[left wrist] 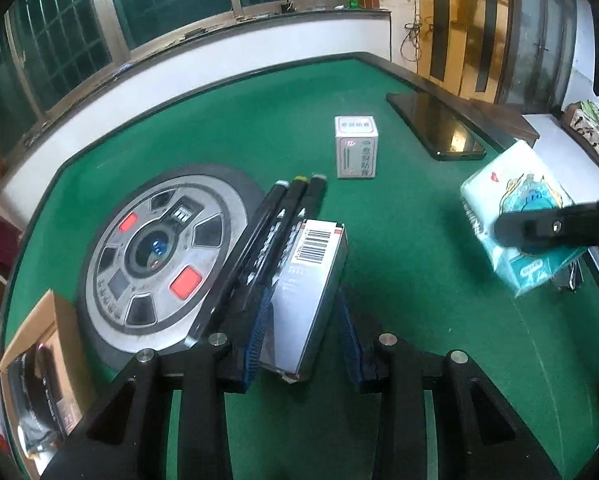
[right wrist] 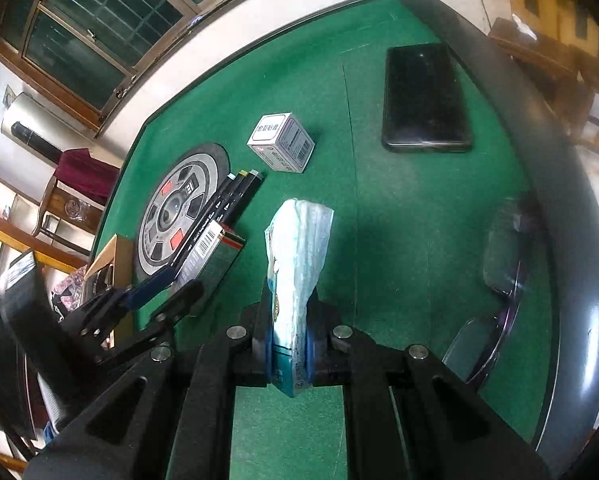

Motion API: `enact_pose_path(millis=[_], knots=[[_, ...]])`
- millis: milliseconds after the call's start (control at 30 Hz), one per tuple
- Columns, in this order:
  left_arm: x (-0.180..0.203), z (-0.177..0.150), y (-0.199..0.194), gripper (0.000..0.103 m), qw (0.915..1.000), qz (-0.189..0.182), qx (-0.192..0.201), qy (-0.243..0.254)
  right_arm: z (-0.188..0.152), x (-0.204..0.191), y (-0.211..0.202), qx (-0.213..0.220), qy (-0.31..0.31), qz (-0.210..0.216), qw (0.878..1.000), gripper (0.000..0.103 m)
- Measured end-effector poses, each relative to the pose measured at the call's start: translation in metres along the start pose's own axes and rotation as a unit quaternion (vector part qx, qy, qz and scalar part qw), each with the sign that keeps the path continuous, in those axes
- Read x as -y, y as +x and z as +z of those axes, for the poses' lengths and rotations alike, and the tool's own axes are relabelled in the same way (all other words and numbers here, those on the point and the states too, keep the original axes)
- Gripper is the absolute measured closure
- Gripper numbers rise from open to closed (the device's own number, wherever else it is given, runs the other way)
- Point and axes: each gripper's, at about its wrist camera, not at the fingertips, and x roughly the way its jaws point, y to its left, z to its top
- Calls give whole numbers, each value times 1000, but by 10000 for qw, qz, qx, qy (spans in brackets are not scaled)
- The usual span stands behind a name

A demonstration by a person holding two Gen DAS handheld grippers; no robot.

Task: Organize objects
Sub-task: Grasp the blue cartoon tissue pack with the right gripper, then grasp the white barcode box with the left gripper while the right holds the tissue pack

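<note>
I see matt green felt on the table (right wrist: 399,208), a glossy black glass-faced phone (right wrist: 426,98) and a crinkly, shiny plastic tissue pack (right wrist: 299,248). My grey box (left wrist: 311,292) looks like smooth printed cardboard, beside matt black plastic markers (left wrist: 275,232).

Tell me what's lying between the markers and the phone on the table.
A small white box stands on the green felt between the markers and the phone; otherwise the felt there is bare. The right wrist view shows it best.
</note>
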Motion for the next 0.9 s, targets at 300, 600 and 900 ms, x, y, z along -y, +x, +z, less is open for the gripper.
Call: enact_pose_path(millis=[300,600,900], knots=[[20,1,-5,80,9997,93,224,87,1,9,1,-67,57,-37,10000,94],[8,12,-6,73,9995,159,224,152,2,14,-6,-22,103,-46,9999,94],[23,6,15,71,9978,252,-101,611,2,16,-6,-41,104,-40,9999,94]])
